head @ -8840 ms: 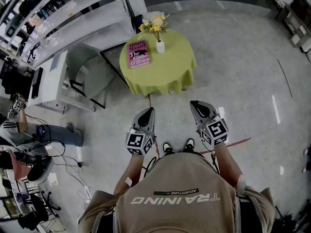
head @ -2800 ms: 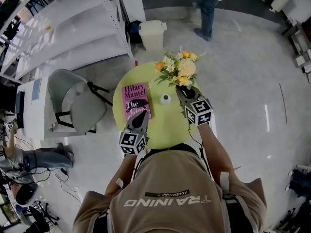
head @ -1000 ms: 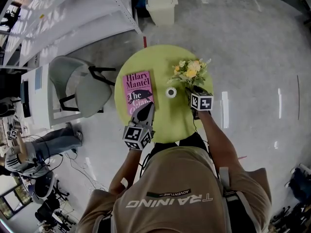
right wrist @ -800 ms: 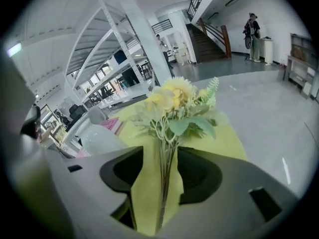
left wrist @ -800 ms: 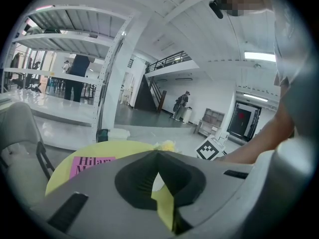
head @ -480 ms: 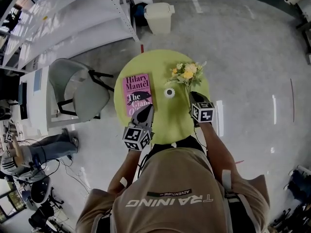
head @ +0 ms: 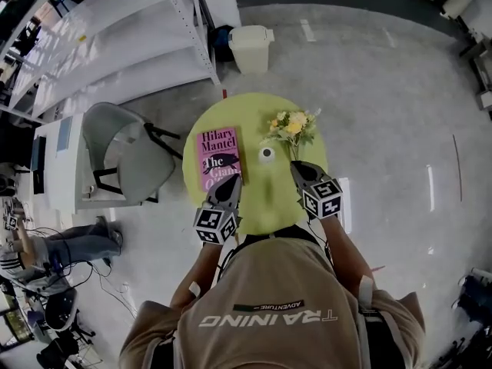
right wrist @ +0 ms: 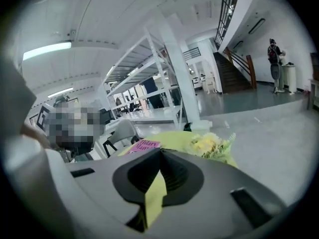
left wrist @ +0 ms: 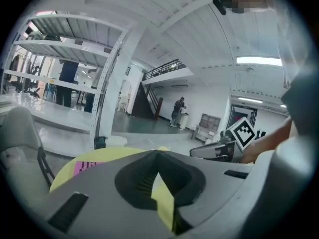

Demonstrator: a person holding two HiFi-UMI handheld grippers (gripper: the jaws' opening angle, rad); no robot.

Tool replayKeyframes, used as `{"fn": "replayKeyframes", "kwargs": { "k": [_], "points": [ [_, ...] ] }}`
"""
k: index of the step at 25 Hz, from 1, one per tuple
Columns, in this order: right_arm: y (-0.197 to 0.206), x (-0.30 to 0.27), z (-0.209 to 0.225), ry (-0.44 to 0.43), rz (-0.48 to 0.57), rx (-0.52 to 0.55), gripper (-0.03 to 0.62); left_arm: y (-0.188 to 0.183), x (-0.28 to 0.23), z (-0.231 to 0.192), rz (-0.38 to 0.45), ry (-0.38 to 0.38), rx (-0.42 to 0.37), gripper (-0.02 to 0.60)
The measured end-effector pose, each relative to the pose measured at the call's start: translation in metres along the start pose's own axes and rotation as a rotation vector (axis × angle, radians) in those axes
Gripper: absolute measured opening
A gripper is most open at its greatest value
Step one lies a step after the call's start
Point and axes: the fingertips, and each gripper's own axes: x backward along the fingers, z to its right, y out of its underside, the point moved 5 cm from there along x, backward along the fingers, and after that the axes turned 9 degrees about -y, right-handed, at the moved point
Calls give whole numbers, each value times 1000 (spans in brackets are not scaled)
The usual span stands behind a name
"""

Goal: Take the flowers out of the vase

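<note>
Left gripper [head: 228, 187]: hovering low over the near left rim of the round bench [head: 265, 197], jaws pressed together on nothing, with only a thin slit of cloth showing between them; seems parked there to keep clear of the work. Just beyond its tip, a pink book [head: 217, 158], flat and rectangular with a smooth printed cover, lying square on the soft yellow-green cloth that drapes over the bench edge. Further right, near the middle, a small white vase [head: 267, 154], upright, with a round empty mouth seen from above; looks hard and glazed, probably ceramic. Just right of it and a little beyond, the flowers [head: 290, 126]: a loose bunch of yellow and cream heads with green leaves, out of the vase and apparently laid on the cloth, thin stems pointing back toward the right gripper [head: 300, 170]. That gripper: close behind the stem ends, jaws together, with no stem visible between them; reads as let go, task essentially done.
</note>
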Motion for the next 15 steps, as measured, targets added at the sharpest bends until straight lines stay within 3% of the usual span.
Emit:
{"fn": "replayKeyframes", "kwargs": {
  "k": [5,15],
  "points": [
    [-11,15,-30,9,-7,69,-2,-11,6,14,43,22,-9,2],
    [-69,44,-58,-17,89,222,-2,-62,14,29,158,55,-80,2]
  ]
}}
